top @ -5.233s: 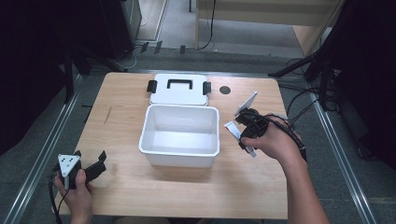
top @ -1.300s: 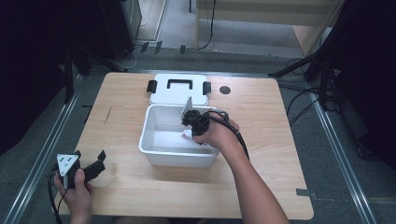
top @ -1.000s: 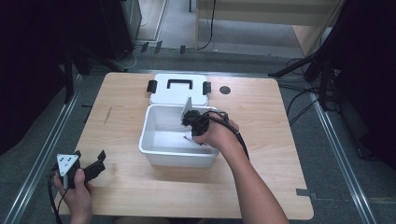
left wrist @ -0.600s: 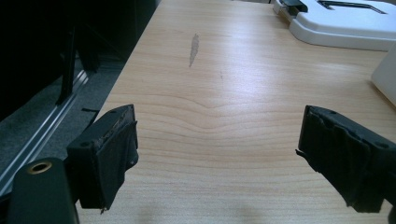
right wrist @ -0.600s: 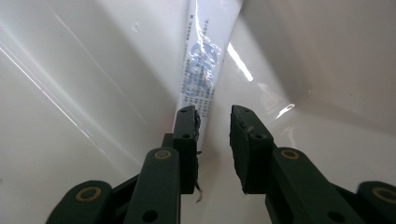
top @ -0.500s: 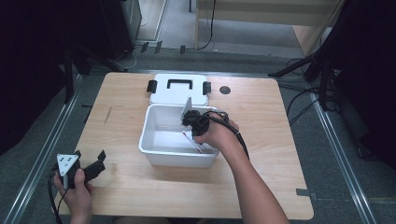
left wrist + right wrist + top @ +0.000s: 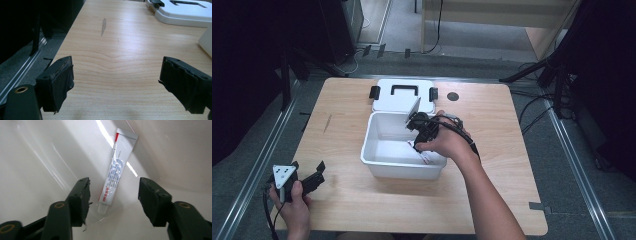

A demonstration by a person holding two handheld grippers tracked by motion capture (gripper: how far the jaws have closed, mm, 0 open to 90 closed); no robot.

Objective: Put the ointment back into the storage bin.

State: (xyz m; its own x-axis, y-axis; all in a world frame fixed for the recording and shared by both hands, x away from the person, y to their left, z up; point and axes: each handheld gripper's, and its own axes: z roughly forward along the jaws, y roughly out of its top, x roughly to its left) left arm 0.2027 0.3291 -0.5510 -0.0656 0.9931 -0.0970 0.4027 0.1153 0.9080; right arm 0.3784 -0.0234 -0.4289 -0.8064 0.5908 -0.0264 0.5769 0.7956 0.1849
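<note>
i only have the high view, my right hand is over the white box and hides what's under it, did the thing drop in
Observer: Yes. A white tube lies flat on the box floor; the right gripper has just been opening and its pads are clear of it.
Operator: which way is it lying
Observer: Its cap end points toward the gripper, the flat crimped end with a red stripe away.
Operator: left gripper holding anything
Observer: No. The left gripper is open over bare tabletop.
</note>
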